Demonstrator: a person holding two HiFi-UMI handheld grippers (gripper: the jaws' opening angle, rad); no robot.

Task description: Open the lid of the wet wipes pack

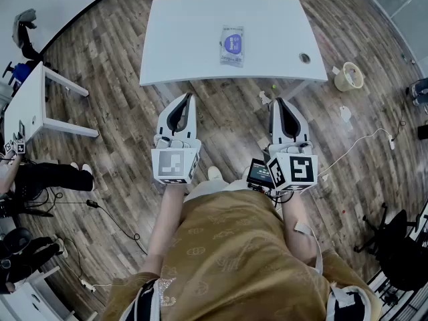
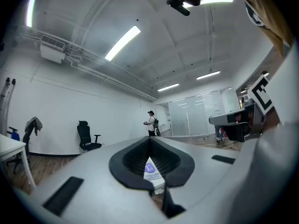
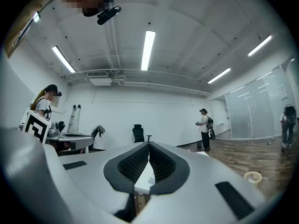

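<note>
Head view: the wet wipes pack (image 1: 232,45) lies flat near the middle of the white worktop (image 1: 180,42), upper centre of the frame. The left gripper (image 1: 188,99) and right gripper (image 1: 279,103) are held level side by side below the worktop's near edge, well apart from the pack.

Left gripper view: the jaws are clenched tip to tip with nothing held. The pack shows far off through the hollow between them, at lower centre.

Right gripper view: these jaws are also pressed together and empty. Only a strip of worktop shows through their gap.

The approach looks barely begun. Next, both grippers must go forward over the worktop and spread their jaws, one to steady the pack and one to catch its lid, which is too small to make out here.
</note>
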